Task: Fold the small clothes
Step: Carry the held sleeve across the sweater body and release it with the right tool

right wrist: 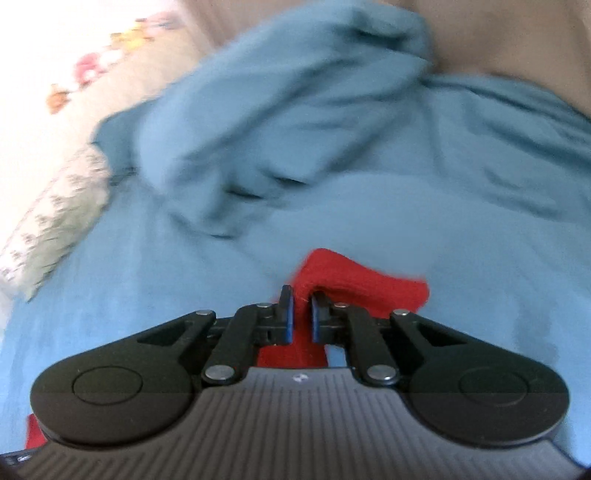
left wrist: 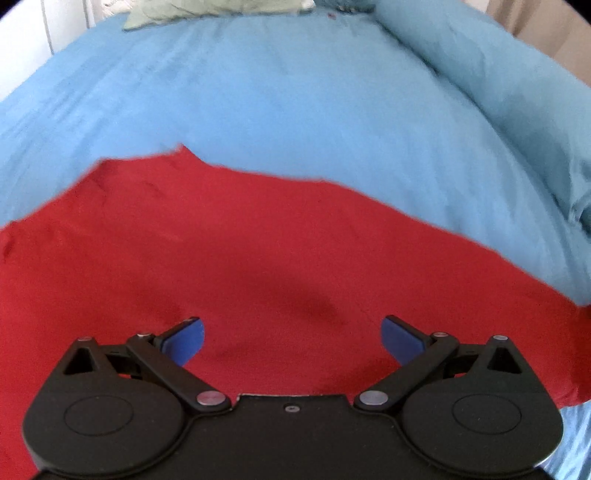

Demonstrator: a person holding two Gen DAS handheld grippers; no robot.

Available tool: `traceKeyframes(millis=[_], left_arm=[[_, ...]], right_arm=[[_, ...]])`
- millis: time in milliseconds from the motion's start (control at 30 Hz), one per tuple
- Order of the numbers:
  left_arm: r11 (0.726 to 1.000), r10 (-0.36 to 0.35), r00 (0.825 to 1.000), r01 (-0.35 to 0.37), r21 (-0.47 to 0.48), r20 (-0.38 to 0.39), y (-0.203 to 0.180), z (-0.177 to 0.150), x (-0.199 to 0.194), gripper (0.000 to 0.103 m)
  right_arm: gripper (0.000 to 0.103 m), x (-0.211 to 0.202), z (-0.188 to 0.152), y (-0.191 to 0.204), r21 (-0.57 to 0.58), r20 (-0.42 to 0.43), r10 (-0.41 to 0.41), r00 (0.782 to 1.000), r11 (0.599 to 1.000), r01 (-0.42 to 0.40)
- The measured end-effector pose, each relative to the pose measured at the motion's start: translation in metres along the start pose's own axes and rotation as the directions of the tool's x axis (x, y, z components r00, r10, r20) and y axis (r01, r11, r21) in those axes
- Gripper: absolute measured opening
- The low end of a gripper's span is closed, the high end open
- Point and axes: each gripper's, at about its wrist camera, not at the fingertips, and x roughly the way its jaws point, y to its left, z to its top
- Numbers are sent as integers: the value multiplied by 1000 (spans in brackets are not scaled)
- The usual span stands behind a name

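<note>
A red garment (left wrist: 229,266) lies spread flat on the blue bedsheet (left wrist: 295,103) and fills the lower half of the left wrist view. My left gripper (left wrist: 291,332) hangs just above the red cloth, jaws wide open and empty. In the right wrist view my right gripper (right wrist: 302,306) is shut on a bunched fold of the same red garment (right wrist: 354,284), which sticks out past the fingertips and to the right, lifted over the sheet.
A rumpled blue duvet (right wrist: 295,110) lies heaped ahead of the right gripper and along the right side in the left wrist view (left wrist: 498,74). A floral pillow (right wrist: 55,218) sits at the left, another pillow (left wrist: 214,11) at the far end of the bed.
</note>
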Motion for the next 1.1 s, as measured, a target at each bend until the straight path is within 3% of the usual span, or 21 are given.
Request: traceKeyframes(millis=[100,200,267,400,500,567,667,733,867,967,1100], left_arm=[[999,-2,1000,3,-34,28,30,9,-21,103],[998,31,998,-28,-55,62,66,19,-44,103],[995,79,993,-74,-59,86,95,23,-58,103],[981,177,979,-168,-97,104,155,21,-74,103],[964,239,965,-223,-144,106,204,4,-79,103],[956,259,962,-242,-168,89,232,-10,-76,103],[947,247,969,-234,-220,33,266,-29,-64,103],[947,222,975,-211,-244,20,280,-39,-62,103],[954,184,983,-172,-246,27,281,-56,-62,103],[966,146,988,-132,-224,49,274,-49,-65,103],[987,60,995,-49,-155,73,240,-37,-66,103]], right_arm=[[24,-12,6,54,-74,6,114,993,991,-113],[24,-20,3,125,-163,-43,262,964,950,-265],[24,-26,-8,177,-232,-89,360,929,899,-371],[24,-35,-60,275,-348,-219,507,834,757,-552],[24,-33,-126,331,-428,-334,541,772,643,-636],[24,-26,-174,354,-453,-419,522,742,588,-670],[24,-13,-246,371,-526,-516,443,733,512,-679],[24,-11,-278,371,-547,-549,403,732,489,-680],[30,-12,-302,360,-583,-547,375,748,471,-662],[63,-18,-302,358,-631,-536,356,766,434,-643],[74,-30,-296,362,-685,-504,321,802,417,-597]])
